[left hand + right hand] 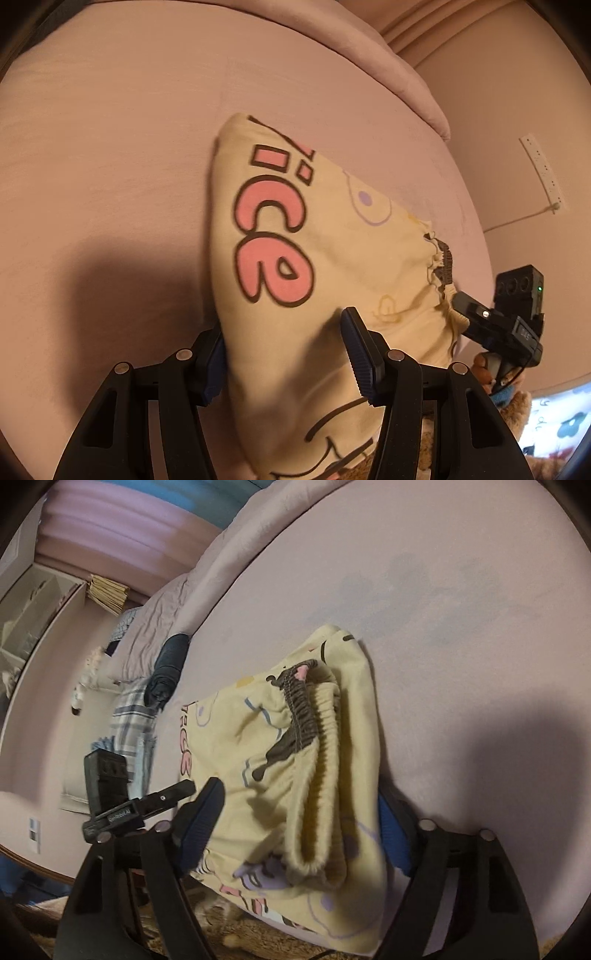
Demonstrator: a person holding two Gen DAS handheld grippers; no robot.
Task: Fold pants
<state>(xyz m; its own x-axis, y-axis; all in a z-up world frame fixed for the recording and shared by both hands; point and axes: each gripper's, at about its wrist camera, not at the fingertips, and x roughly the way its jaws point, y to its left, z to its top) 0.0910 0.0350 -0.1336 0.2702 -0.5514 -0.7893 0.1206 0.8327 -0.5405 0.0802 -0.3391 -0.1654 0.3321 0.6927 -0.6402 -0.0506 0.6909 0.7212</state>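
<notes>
Pale yellow pants [306,236] with pink lettering and cartoon prints lie folded on the pink bed. My left gripper [284,354] is open, its fingers standing wide on either side of the near folded edge. In the right wrist view the pants [280,746] show their gathered brown-lined waistband [303,709]. My right gripper [299,823] is open too, one finger on each side of the waistband end. The right gripper [491,321] also shows in the left wrist view, at the waistband.
The pink bed sheet [110,147] spreads to the left and far side. A pink duvet [369,48] lies along the far edge. Dark rolled clothes [170,668] and plaid fabric [129,716] lie by the bed's edge. A white power strip [543,170] hangs on the wall.
</notes>
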